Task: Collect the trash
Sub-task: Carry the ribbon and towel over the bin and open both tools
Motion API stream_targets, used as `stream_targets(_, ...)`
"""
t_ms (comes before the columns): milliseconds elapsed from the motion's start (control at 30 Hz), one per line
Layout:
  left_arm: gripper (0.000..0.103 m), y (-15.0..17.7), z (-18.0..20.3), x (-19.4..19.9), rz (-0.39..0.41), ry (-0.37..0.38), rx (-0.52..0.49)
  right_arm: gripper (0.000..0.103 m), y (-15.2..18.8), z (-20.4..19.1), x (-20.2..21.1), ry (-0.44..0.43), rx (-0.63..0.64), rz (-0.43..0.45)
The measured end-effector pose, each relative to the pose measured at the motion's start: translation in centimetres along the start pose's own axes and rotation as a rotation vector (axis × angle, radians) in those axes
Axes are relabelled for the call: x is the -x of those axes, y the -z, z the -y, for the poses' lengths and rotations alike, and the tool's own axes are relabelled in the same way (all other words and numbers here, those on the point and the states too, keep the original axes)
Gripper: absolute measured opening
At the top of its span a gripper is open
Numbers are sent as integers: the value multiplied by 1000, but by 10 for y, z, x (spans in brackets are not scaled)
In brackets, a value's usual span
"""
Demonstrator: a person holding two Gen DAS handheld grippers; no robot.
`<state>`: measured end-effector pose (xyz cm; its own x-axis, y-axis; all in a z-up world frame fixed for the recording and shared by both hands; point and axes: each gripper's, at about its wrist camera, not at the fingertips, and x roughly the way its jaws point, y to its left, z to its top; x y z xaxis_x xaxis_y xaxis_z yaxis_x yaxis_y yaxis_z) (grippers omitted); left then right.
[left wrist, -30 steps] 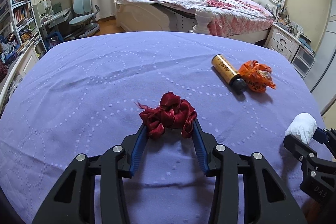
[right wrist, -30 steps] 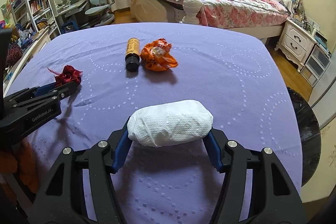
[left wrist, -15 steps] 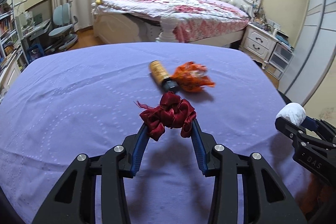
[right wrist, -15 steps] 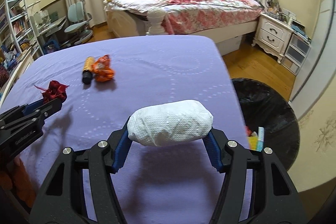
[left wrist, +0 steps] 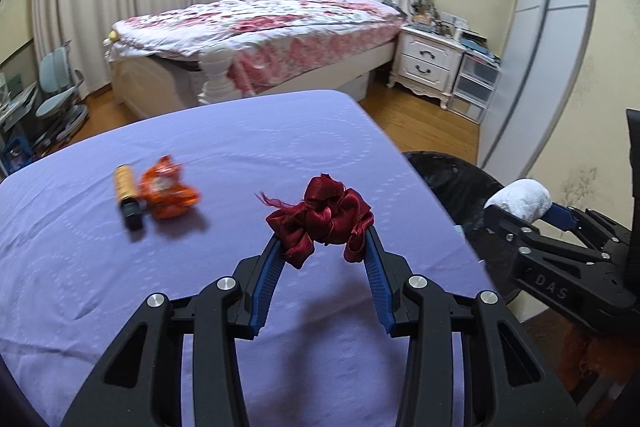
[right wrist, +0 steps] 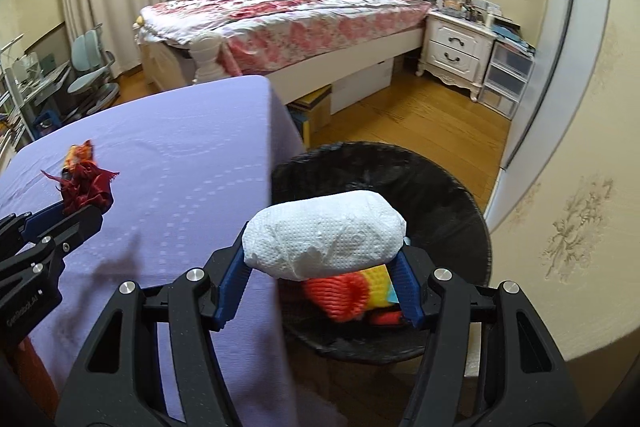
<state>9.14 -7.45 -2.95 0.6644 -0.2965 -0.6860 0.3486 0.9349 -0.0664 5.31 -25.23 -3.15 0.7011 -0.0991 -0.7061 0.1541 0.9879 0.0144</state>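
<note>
My left gripper (left wrist: 322, 227) is shut on a dark red ribbon scrap (left wrist: 320, 215) and holds it above the purple table (left wrist: 200, 147) near its right edge. My right gripper (right wrist: 324, 255) is shut on a white wad of tissue (right wrist: 324, 233) and holds it over the black trash bin (right wrist: 440, 187), which has colourful trash (right wrist: 352, 291) inside. A gold and black tube (left wrist: 127, 193) and an orange wrapper (left wrist: 168, 189) lie on the table to the left. The right gripper with the wad (left wrist: 524, 199) shows in the left wrist view, the ribbon (right wrist: 84, 183) in the right wrist view.
The bin (left wrist: 452, 179) stands on the wooden floor just right of the table. Beyond are a bed (left wrist: 260, 39), a white nightstand (left wrist: 432, 67), a wall (right wrist: 580, 147) close on the right and desk chairs (left wrist: 60, 95) at far left.
Both grippers have swung right with their loads. The right gripper went from over the table to over the bin; the left one moved toward the table's right edge.
</note>
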Motion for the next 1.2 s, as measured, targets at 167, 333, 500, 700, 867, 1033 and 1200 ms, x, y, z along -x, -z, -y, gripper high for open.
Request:
stream_targets(167,42,-11,35,-19,-4,31,-56,61,0,31,-15,29,-43,-19)
stream_targets(333,42,-21,58,-37,-11,38,-92,61,3,56,-27,53,-67,-36)
stream_targets(500,42,-27,72,-54,-27,39,-104,61,2,74,-37,59,-87,-45)
stream_targets(700,42,-32,86,-67,-46,37,-108,61,4,86,-46,60,-86,-57)
stream_targets(867,45,-35,94,-74,-61,41,-124,62,4,93,-51,58,-94,-60)
stream_targets(1033,64,-35,95,-74,-56,32,-123,70,1,98,-53,66,-102,-55)
stream_targets(1200,76,-35,88,-69,-48,33,-78,71,-1,102,-52,73,-117,-48)
